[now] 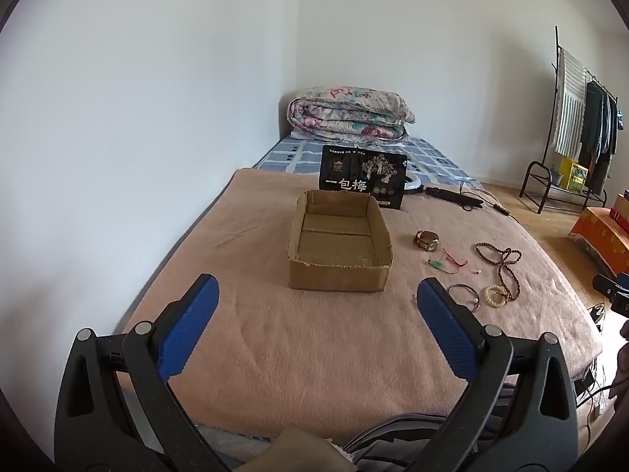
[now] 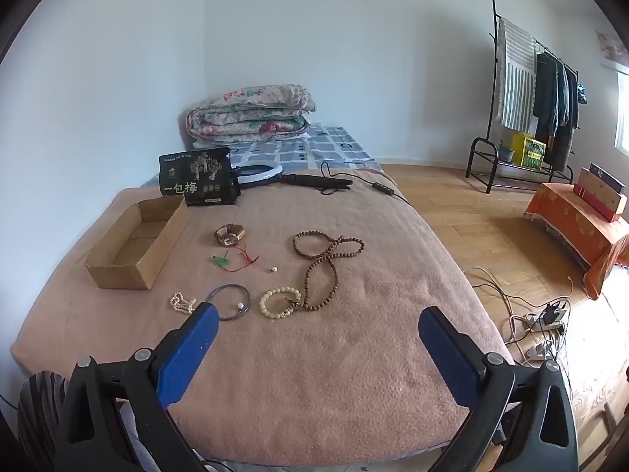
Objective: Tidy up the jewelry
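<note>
An empty open cardboard box (image 1: pixel 340 246) (image 2: pixel 135 242) sits on the pink blanket. Jewelry lies loose to its right: a brown watch (image 2: pixel 229 234) (image 1: pixel 426 240), a green pendant on red cord (image 2: pixel 235 259) (image 1: pixel 446 262), a single small pearl (image 2: pixel 273 270), a long brown bead necklace (image 2: pixel 326 263) (image 1: pixel 505 269), a cream bead bracelet (image 2: pixel 279 302) (image 1: pixel 495 295), a thin dark bangle (image 2: pixel 232 301) (image 1: pixel 466 295) and a small white bead bracelet (image 2: pixel 182 302). My left gripper (image 1: pixel 317 293) is open and empty, in front of the box. My right gripper (image 2: pixel 318 324) is open and empty, just short of the jewelry.
A black snack bag (image 1: pixel 363 176) (image 2: pixel 196 177) stands behind the box. A ring light and black stand (image 2: pixel 291 179) with cable lie at the back. A folded floral quilt (image 1: pixel 350 112) sits at the bed's head. Clothes rack (image 2: pixel 530 106) and cables on the floor (image 2: pixel 542 322) are to the right.
</note>
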Demonstrator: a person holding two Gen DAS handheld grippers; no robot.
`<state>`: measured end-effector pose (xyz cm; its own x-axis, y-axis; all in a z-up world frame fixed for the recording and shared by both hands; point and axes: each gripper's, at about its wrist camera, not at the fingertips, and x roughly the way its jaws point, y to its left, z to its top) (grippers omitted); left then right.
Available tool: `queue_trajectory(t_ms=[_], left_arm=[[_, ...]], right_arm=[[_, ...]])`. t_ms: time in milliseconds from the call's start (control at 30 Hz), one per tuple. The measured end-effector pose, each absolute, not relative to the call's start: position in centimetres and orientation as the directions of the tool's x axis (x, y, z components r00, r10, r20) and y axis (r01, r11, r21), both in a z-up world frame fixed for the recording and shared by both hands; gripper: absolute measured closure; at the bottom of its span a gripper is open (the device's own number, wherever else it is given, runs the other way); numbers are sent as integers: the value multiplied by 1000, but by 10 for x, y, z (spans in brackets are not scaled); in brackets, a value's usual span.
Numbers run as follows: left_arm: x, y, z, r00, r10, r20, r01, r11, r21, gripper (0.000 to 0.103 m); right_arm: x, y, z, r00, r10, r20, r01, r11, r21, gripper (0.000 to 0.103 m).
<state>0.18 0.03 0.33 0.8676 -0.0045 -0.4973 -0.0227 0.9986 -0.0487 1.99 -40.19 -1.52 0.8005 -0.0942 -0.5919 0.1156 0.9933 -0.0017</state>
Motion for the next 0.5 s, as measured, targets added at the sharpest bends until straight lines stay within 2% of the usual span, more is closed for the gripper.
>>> queue_trajectory(t_ms=[500], left_arm=[[3,2,19,872,-6,-489,-21,999,-49,1]], right_arm=[[20,-400,-11,802,-96,-590,115,993,-5,0]])
